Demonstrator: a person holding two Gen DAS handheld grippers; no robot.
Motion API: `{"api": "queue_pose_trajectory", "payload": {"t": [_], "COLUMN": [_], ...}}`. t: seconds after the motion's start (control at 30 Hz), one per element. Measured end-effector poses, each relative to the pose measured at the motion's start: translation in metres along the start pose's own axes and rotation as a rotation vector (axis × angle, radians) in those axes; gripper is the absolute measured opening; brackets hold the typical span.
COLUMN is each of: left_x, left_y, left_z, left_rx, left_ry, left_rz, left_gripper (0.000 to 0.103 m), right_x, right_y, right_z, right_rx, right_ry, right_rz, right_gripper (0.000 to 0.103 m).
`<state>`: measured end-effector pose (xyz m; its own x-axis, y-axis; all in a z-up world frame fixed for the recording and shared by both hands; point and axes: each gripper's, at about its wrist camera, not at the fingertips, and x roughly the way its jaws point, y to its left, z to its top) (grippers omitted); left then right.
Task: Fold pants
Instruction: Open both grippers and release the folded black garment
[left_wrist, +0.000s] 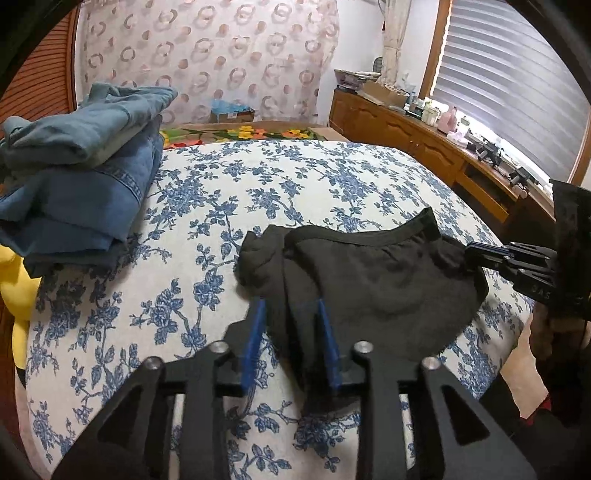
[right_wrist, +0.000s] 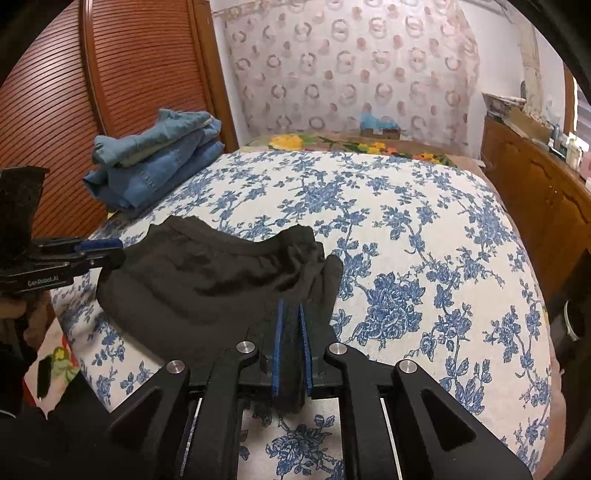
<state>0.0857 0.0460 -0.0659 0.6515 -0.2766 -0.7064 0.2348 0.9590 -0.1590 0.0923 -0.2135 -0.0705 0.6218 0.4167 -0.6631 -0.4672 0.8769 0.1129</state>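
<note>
Pants (right_wrist: 207, 280) lie bunched on bedspread (right_wrist: 424, 229), right tool (right_wrist: 290, 308) pinching their edge.

black pants (left_wrist: 376, 280) | bunched, partly folded | waistband raised | on floral bedspread (left_wrist: 207, 206)

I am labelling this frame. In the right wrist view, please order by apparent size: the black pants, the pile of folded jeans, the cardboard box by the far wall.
1. black pants, though nearness to the camera enlarges them
2. pile of folded jeans
3. cardboard box
</note>
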Motion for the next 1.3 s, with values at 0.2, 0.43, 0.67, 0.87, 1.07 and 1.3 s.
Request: {"api": "queue_pose_trajectory", "payload": {"t": [0.2, 0.43, 0.67, 0.87, 1.07, 1.3], "left_x": [0.005, 0.029, 0.049, 0.054, 0.055, 0.054], "left_y": [0.004, 0.011, 0.015, 0.014, 0.01, 0.012], "left_z": [0.007, 0.016, 0.022, 0.02, 0.015, 0.016], "left_rx": [0.003, -0.016, -0.038, -0.033, 0.01, 0.008], "left_ry": [-0.01, 0.029, 0.083, 0.086, 0.039, 0.037], "left_rz": [0.027, 0.033, 0.044, 0.045, 0.074, 0.062], "left_gripper": [0.05, 0.053, 0.053, 0.054, 0.056, 0.056], "right_x": [0.004, 0.017, 0.034, 0.041, 0.045, 0.053], "right_y": [-0.006, -0.013, -0.015, -0.02, -0.022, -0.024], "right_z": [0.002, 0.007, 0.015, 0.016, 0.014, 0.018], "right_rx": [0.017, 0.036, 0.03, 0.052, 0.055, 0.064], "right_ry": [0.009, 0.036, 0.072, 0.089, 0.105, 0.121], "right_rz": [-0.013, -0.024, -0.024, -0.026, -0.02, -0.004], "right_gripper": [0.026, 0.038, 0.04, 0.04, 0.04, 0.041]}}
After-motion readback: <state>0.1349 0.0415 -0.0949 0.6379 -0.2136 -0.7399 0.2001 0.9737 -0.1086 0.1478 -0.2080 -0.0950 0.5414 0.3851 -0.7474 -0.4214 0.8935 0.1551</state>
